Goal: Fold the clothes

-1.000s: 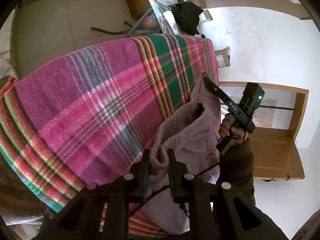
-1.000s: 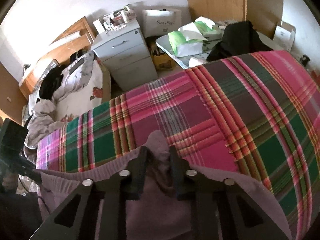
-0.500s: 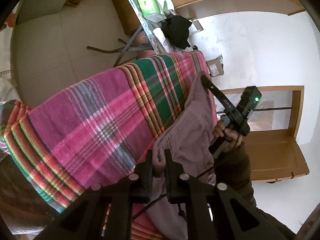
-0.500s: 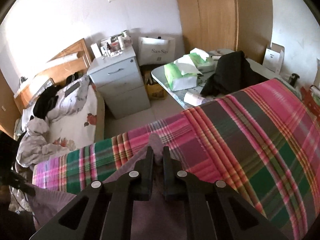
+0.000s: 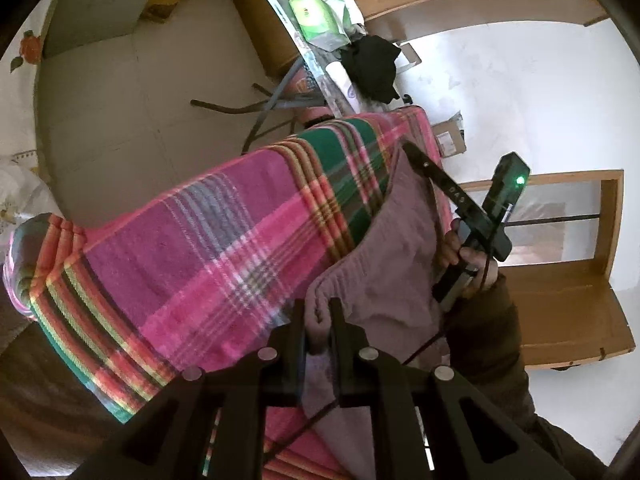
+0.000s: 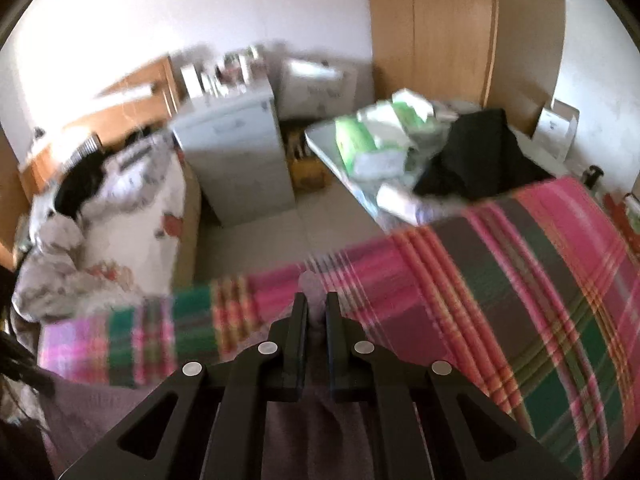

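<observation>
Left wrist view: the left gripper (image 5: 318, 320) now pinches the mauve garment's (image 5: 396, 248) waistband tighter than a second ago, above the plaid blanket (image 5: 192, 248).

Right wrist view: the right gripper (image 6: 316, 312) has narrowed too, pinching a garment fold; bare floor (image 6: 256, 240) lies beyond the blanket's edge.

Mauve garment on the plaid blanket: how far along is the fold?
Done: both grips are set. The left gripper is shut on the mauve garment at its gathered edge, and the right gripper pinches another part of it. In hand: the cloth is held up over the plaid blanket. Left: no crease shows yet, so the whole fold and the laying flat remain.
</observation>
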{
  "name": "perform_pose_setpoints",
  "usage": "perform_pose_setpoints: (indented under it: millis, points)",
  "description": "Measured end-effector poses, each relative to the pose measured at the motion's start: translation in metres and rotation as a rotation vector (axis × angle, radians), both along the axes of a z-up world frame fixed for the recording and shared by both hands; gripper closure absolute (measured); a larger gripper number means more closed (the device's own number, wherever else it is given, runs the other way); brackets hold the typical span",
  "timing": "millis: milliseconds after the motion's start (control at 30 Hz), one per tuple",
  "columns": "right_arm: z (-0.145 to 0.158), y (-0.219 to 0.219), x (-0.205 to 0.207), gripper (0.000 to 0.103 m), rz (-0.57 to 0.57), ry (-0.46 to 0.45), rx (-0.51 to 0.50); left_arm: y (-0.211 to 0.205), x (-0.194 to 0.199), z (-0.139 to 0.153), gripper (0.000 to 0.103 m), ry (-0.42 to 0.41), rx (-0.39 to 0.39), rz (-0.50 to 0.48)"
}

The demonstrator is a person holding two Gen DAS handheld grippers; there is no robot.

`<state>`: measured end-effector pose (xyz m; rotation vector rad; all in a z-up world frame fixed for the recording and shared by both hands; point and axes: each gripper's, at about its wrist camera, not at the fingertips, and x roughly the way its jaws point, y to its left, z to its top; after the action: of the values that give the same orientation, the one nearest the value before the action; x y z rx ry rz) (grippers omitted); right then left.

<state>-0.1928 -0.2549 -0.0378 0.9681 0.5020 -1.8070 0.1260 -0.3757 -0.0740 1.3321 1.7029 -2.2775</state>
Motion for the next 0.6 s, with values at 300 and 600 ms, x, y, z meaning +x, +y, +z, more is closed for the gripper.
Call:
perform_pose_setpoints:
  millis: [300,600]
  points:
    - [0.004,0.004,-0.003,0.088,-0.032,-0.026,0.008,-0.004,0.002,-0.004,0.092,-0.009,0.039,0.013]
    - [0.068,0.071,0.005,0.088,-0.191,0.042,-0.034,-0.006,0.002,0.009,0.089,-0.024,-0.023,-0.01]
